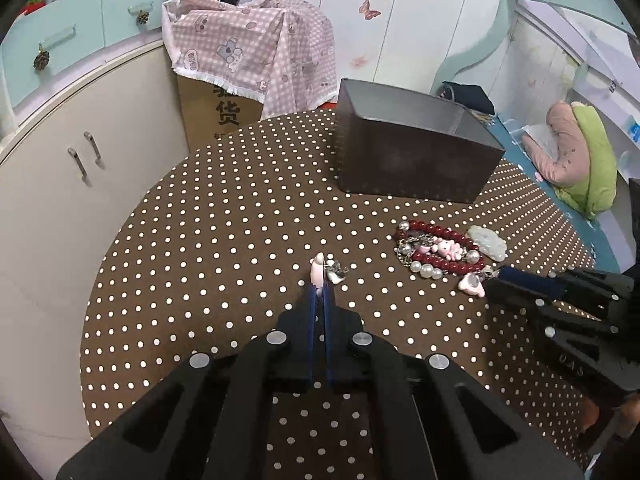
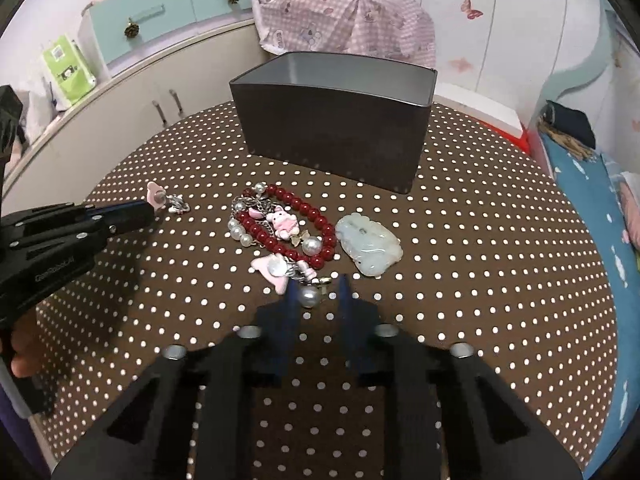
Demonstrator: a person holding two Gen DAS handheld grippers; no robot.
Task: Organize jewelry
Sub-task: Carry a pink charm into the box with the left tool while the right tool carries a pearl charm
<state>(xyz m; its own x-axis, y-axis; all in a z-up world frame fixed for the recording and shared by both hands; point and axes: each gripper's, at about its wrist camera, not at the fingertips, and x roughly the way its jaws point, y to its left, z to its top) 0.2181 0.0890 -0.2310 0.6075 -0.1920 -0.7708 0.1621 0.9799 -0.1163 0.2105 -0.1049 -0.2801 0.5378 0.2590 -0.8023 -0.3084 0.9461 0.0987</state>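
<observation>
My left gripper is shut on a small pink charm with a silver piece hanging from it, just above the dotted tablecloth; it also shows in the right wrist view, charm. A pile of jewelry lies to its right: a red bead bracelet, a pink bunny charm, pearls and a pale jade pendant. My right gripper is open, its fingers either side of a pearl at the pile's near edge. A dark open box stands behind.
The round table has a brown white-dotted cloth. A cardboard box under a pink checked cloth stands behind it, cabinets at the left, a bed with a blue sheet at the right.
</observation>
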